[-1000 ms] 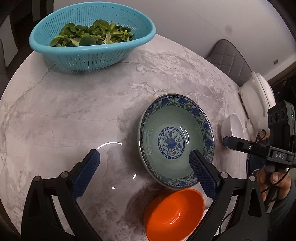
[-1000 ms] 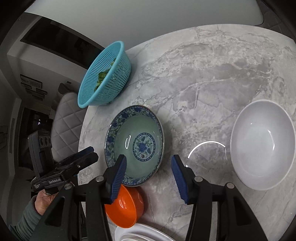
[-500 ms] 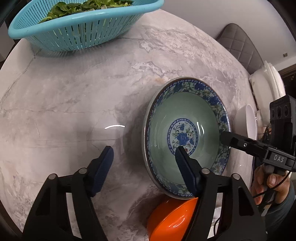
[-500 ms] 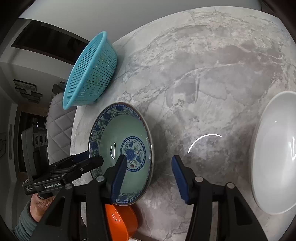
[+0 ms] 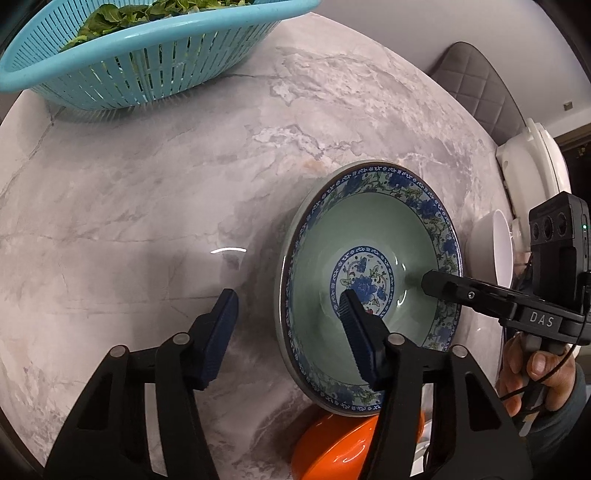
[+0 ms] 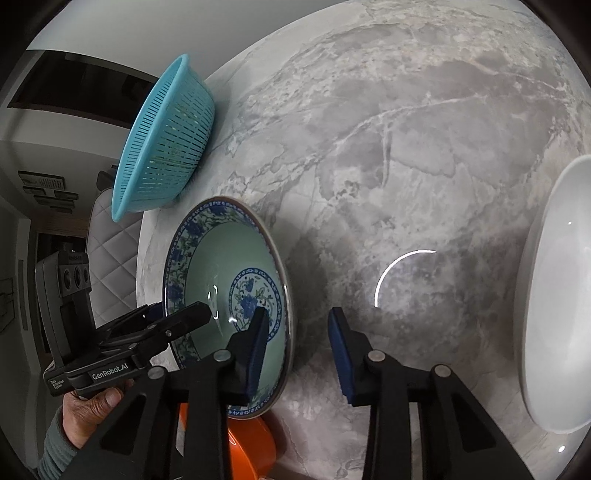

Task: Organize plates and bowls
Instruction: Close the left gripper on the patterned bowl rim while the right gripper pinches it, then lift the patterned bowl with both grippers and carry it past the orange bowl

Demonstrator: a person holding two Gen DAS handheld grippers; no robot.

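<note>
Jaws closing on both grippers, each astride opposite rim of blue-floral green-glazed ceramic bowl, pads not yet pressing. Bowl on grey marble round table. Left gripper; right gripper. Orange plastic bowl just beside, nearer edge.

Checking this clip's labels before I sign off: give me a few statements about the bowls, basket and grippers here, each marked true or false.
1. The blue-patterned bowl has one finger of each gripper inside it. True.
2. The turquoise basket is empty. False: it holds green leaves.
3. The left gripper straddles the bowl's rim, jaws closing. True.
4. The orange bowl sits at the far side of the table. False: it is at the near edge, partly under the patterned bowl.
5. The white bowl is held by the right gripper. False: it stands apart, untouched.
</note>
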